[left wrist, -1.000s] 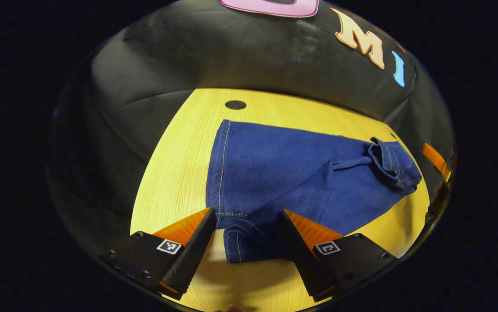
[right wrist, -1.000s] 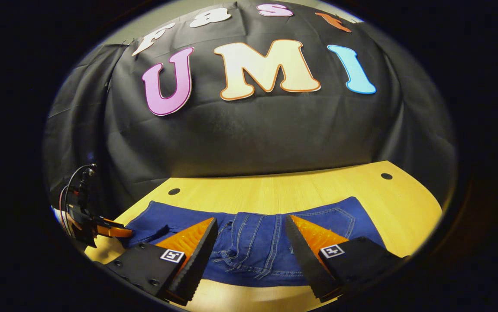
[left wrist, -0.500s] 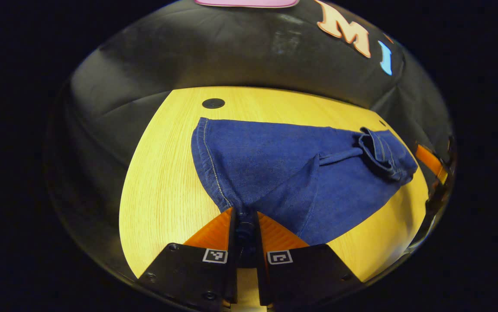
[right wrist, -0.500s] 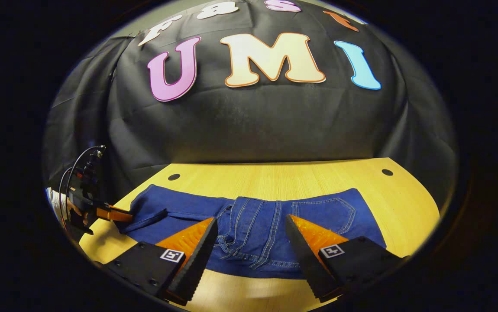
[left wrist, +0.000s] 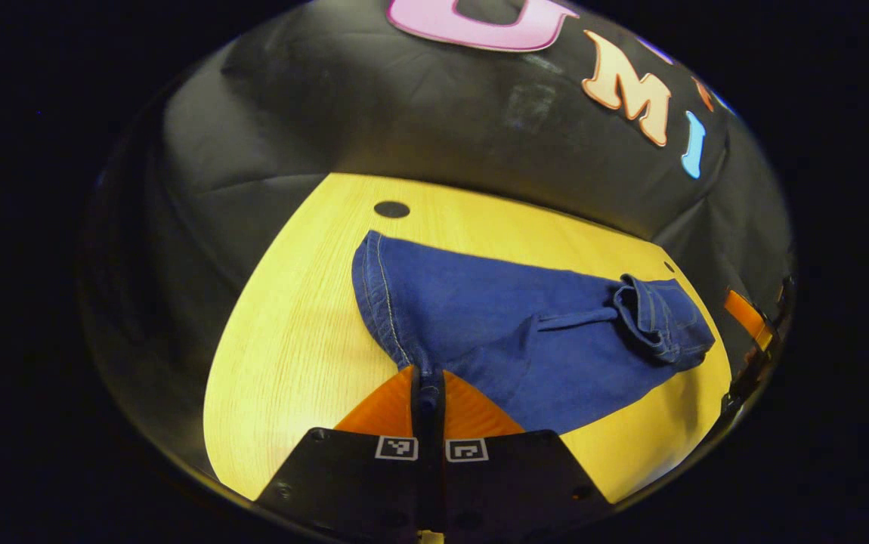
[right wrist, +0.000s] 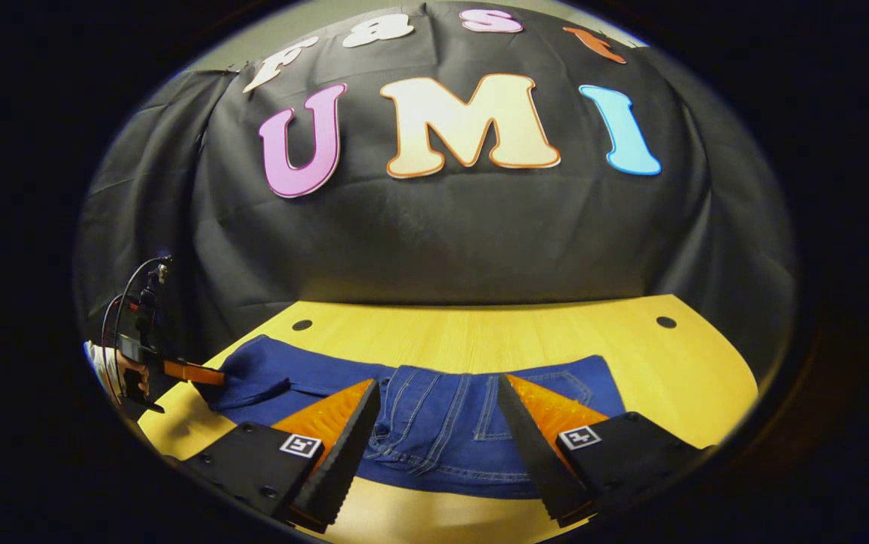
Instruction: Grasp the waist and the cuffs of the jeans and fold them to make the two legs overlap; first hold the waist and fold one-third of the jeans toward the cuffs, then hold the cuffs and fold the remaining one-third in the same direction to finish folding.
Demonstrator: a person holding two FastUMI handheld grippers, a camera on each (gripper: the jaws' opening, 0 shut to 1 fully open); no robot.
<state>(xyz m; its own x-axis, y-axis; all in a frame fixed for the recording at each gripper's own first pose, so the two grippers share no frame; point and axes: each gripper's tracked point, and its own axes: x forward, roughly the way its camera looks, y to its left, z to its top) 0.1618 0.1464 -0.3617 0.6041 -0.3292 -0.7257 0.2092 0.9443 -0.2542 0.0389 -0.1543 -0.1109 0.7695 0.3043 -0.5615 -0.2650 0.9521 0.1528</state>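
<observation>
The left tongs [left wrist: 428, 393] are clenched on the near cuff [left wrist: 425, 378] of the jeans [left wrist: 495, 317], pinching the hem so that leg can be drawn across onto the other. From that pinch the denim fans out ahead and to the right toward the rumpled waist [left wrist: 661, 321]. The right tongs [right wrist: 434, 431] stand released, jaws wide apart, hovering just over the waistband [right wrist: 442, 472], placed, I judge, to close on it next. Beyond both tongs the jeans lie flat on the yellow worktop [right wrist: 480, 332]. Bare worktop ahead of the tongs gives room for the fold; its near edge lies close under the right tongs.
</observation>
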